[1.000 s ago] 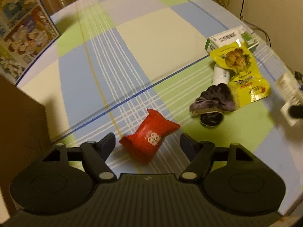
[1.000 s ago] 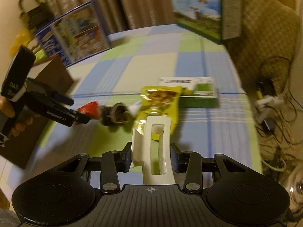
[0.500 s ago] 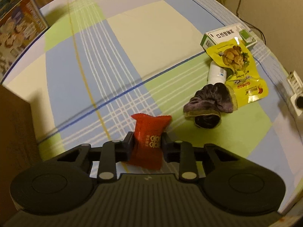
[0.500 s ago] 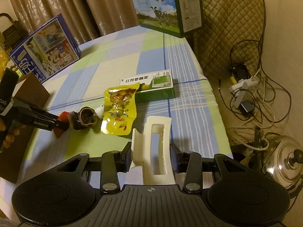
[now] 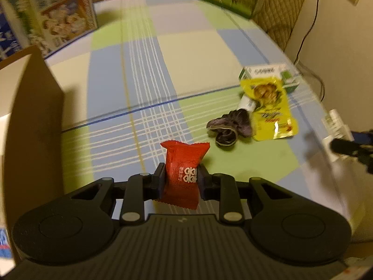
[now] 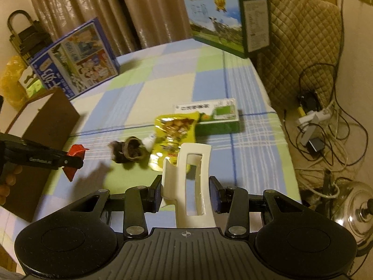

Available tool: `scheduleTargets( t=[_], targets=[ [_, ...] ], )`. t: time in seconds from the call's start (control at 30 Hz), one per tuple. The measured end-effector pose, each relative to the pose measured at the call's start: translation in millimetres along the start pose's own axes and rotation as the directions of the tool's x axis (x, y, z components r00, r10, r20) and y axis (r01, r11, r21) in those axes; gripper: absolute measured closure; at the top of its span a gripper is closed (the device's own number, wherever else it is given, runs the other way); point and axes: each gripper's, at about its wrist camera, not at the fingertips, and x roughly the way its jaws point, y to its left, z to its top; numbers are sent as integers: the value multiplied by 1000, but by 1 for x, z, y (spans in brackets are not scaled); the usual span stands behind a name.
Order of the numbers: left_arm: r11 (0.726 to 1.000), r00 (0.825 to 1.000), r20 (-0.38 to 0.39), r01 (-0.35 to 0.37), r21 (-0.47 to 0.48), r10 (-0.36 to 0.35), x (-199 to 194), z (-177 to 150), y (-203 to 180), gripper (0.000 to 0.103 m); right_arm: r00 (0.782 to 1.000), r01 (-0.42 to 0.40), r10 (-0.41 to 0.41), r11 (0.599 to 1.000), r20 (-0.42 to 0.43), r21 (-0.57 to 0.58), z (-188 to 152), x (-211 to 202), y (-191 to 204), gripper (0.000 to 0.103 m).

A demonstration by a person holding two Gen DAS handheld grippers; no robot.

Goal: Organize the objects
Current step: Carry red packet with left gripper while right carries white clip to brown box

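A red snack packet (image 5: 184, 170) with white characters is pinched in my left gripper (image 5: 180, 182), held off the checked tablecloth; the same red packet (image 6: 73, 162) shows at the left of the right wrist view. My right gripper (image 6: 185, 196) is shut on a white hair claw clip (image 6: 190, 186), held upright above the table's near edge. On the cloth lie a dark purple scrunchie (image 5: 230, 128), a yellow snack pouch (image 5: 270, 107), a small white bottle (image 5: 247, 103) partly under the pouch, and a green-and-white carton (image 5: 268, 74).
A brown open cardboard box (image 5: 28, 107) stands at the left, also seen as the brown box (image 6: 46, 126). A blue picture box (image 6: 74, 58) and a green milk carton box (image 6: 228, 21) stand at the back. A quilted chair (image 6: 300, 39), cables and a power strip (image 6: 312, 119) lie right of the table.
My left gripper closed on the red packet and lifted it off the cloth. My right gripper, still holding the clip, has shifted back toward the table.
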Motion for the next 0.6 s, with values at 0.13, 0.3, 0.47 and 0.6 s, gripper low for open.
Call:
scheduleTargets(
  t=[0.13,0.3,0.47,0.6],
  targets=[
    [999,998,60,-4,-54,7,-35,-12,9,80,999,-46,47,998,4,-33,4,-3,18,65],
    [994,990,137,-15,-109,30,-81,-30,28,80,990,-138,138,987,-12,-83,7,-2,52,65],
    [982,979,189,-47,-181,81,-120,-50,56,80,968,-251,248,958,-38,-142,11,1,98,65],
    [969,968,215,-78,-233,130,-146,-65,80,80,942,-335,329,922,-67,-192,13,5,140,65]
  ],
)
